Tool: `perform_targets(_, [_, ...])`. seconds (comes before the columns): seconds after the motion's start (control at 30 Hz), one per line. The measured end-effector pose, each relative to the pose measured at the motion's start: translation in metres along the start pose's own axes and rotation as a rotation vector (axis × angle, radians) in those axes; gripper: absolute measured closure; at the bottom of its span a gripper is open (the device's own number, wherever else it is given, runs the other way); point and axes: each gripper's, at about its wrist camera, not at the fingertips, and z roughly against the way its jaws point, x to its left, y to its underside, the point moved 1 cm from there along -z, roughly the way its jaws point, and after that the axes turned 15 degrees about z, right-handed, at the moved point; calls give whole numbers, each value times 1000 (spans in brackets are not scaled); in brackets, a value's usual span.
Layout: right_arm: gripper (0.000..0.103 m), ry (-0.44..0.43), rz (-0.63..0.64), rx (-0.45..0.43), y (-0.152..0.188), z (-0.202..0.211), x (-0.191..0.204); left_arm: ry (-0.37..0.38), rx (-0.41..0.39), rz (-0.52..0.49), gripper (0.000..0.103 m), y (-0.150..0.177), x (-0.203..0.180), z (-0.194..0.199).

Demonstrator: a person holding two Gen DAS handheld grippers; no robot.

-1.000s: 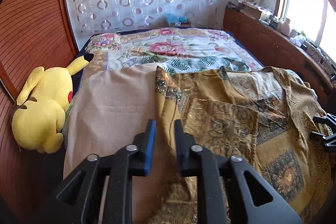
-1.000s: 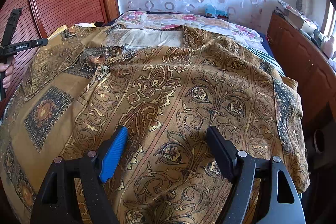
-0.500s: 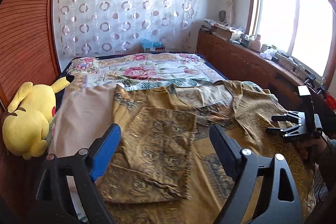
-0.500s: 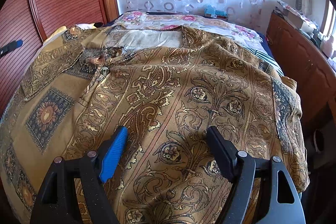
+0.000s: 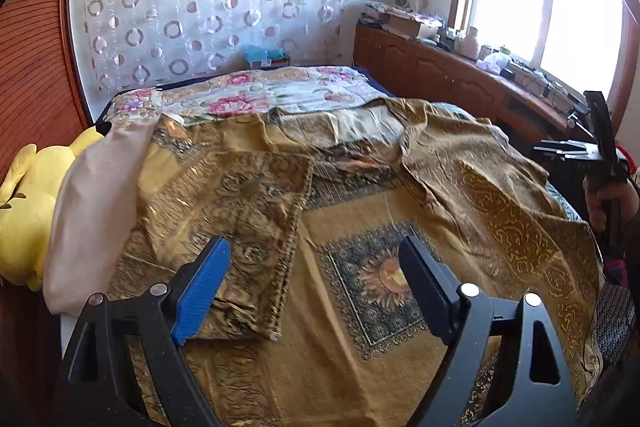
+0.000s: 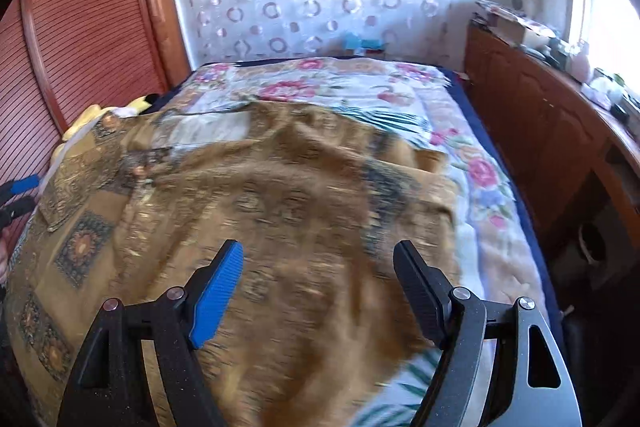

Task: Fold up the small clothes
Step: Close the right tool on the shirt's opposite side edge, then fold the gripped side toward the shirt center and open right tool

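Covering most of the bed (image 5: 288, 87) is a floral quilt (image 6: 472, 155), and spread over the quilt lies the task's garment, a gold-brown patterned shirt (image 5: 360, 227), lying mostly flat with its left sleeve (image 5: 240, 211) folded inward across the body. A beige pillow (image 5: 92, 195) sits just beside the shirt on the bed's left edge, with a yellow plush toy (image 5: 24, 219) touching the pillow's outer side. Along the window side runs a wooden cabinet (image 5: 440, 71) cluttered on top. The left gripper (image 5: 310, 291) hangs above the shirt's lower front, jaws spread wide and holding nothing. The right gripper (image 6: 318, 291) hangs above the shirt's right half, which looks blurred, jaws likewise spread and empty.
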Motion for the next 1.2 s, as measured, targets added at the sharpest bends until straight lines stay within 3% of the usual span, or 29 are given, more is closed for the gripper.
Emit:
perform_targets(0.2, [31,57,-84,69,29,-2,-48,-21,66,-16,16,13,-8,-18])
perform_targets(0.47, [40,-1,-182,114,54,-10,-80,-44,129,-22,16,21,-15,-34])
perform_targets(0.53, [46,-26,-192,114,56,-11,-81,-48,142,-27,16,23,-16,-38])
perform_targets(0.6, [58,-50,-206,115,50,-16,-84,-55,157,-33,16,24,-17,-42])
perform_targets(0.73, [64,-73,-213,112,51,-10,-82,-65,178,-31,16,27,-16,-48])
perform_targets(0.9, [80,-91,-202,103,49,-11,-77,-94,173,-53,16,31,-20,-52])
perform_targets(1.07, [88,-49,-141,109,47,-9,-70,-103,176,-55,15,31,-20,-54])
perform_targets(1.2, [98,-17,-106,78,39,0,-67,-106,199,-69,0,32,-23,-61])
